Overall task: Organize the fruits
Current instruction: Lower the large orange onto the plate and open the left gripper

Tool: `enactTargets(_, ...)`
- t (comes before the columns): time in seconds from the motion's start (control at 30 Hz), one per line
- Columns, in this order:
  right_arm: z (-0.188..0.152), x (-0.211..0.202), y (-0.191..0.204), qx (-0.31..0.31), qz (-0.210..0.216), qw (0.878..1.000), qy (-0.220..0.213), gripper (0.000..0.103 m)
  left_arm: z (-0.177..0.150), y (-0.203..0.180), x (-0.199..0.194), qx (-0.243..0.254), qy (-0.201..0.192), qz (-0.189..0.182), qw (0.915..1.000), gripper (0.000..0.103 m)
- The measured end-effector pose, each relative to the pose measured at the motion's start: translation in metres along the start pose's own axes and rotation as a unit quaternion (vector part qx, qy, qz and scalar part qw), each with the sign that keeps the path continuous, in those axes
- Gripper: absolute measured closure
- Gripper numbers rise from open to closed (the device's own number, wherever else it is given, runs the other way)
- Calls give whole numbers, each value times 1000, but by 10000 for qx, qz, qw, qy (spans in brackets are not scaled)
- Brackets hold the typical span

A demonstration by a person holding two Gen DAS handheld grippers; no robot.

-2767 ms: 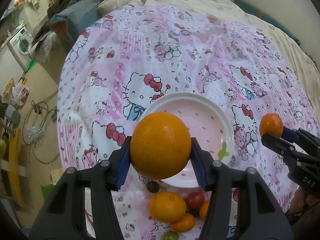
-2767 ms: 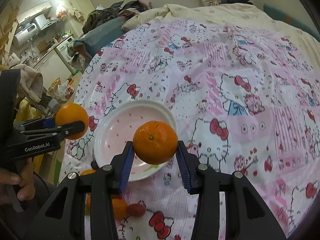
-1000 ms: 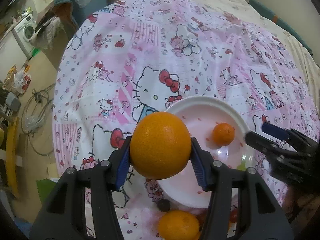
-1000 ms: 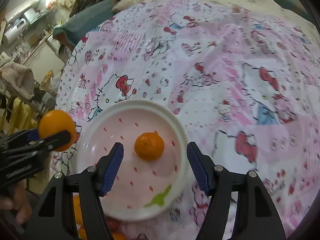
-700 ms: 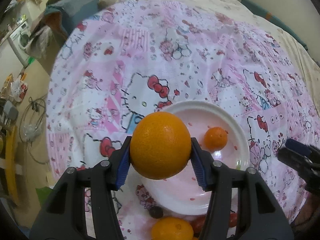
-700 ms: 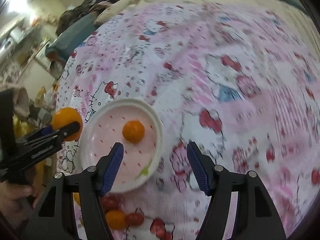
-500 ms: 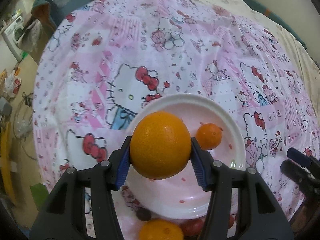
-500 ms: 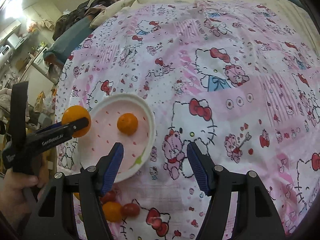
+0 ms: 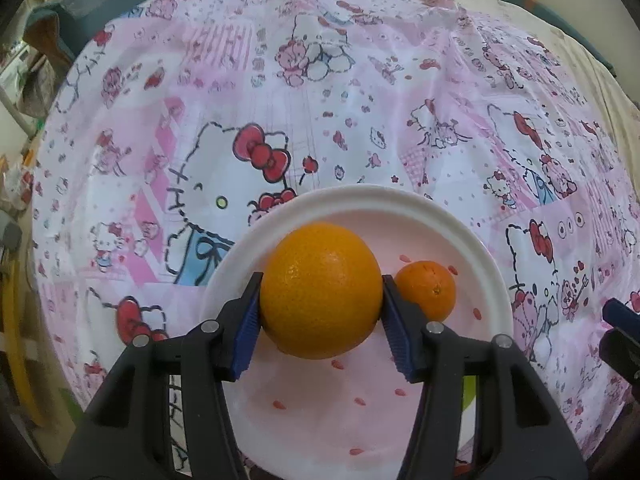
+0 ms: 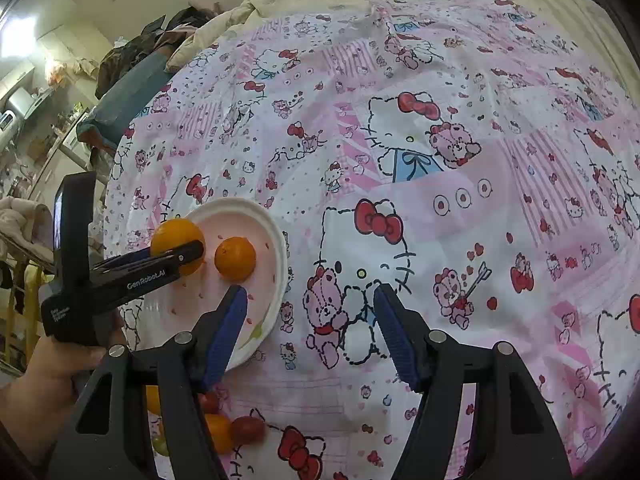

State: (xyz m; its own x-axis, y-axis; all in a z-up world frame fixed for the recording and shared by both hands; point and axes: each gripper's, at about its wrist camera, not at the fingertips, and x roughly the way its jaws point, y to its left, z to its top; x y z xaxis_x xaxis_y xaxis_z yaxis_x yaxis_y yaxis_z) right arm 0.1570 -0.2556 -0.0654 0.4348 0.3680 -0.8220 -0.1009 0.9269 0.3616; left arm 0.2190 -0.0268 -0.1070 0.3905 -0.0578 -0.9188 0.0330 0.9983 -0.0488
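Observation:
My left gripper point(image 9: 321, 306) is shut on a big orange point(image 9: 321, 290) and holds it over the left part of the white and pink plate point(image 9: 352, 200). A small mandarin point(image 9: 426, 290) lies on the plate just right of it. In the right wrist view the left gripper point(image 10: 182, 254) with the orange point(image 10: 174, 236) is over the plate point(image 10: 276, 236), beside the mandarin point(image 10: 235, 259). My right gripper point(image 10: 310, 322) is open and empty, above the cloth just right of the plate.
A Hello Kitty cloth point(image 10: 440, 160) covers the bed. Small loose fruits, orange point(image 10: 218, 432), red point(image 10: 248, 430) and green point(image 10: 160, 446), lie on the cloth near the plate's front edge. Clutter and furniture stand beyond the bed's left side.
My right gripper let the mandarin go on the plate and drew back to the right, open. My left gripper brought the orange forward and down over the plate.

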Motion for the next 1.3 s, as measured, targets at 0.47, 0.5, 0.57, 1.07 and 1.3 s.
enactTargets(0.47,1,1,0,23,33,10000,16,35,-3,-4,6,79,148,54,9998,46)
enactTargets(0.5,1,1,-1,28,35,10000,18,35,-3,-3,6,71,145,125,9998,42)
enactTargets(0.57,1,1,0,24,34,10000,23,35,-3,-1,4,22,81,124,9999,20)
enactTargets(1.07,5,-2,12,-134,150,9998,-42,35,-5,6,-36,-37,-464,-13,9989,15)
enactTargets(1.3,3,-10,20,-239,195,9995,-122,35,-18,19,-70,-26,-1023,630,9928,15)
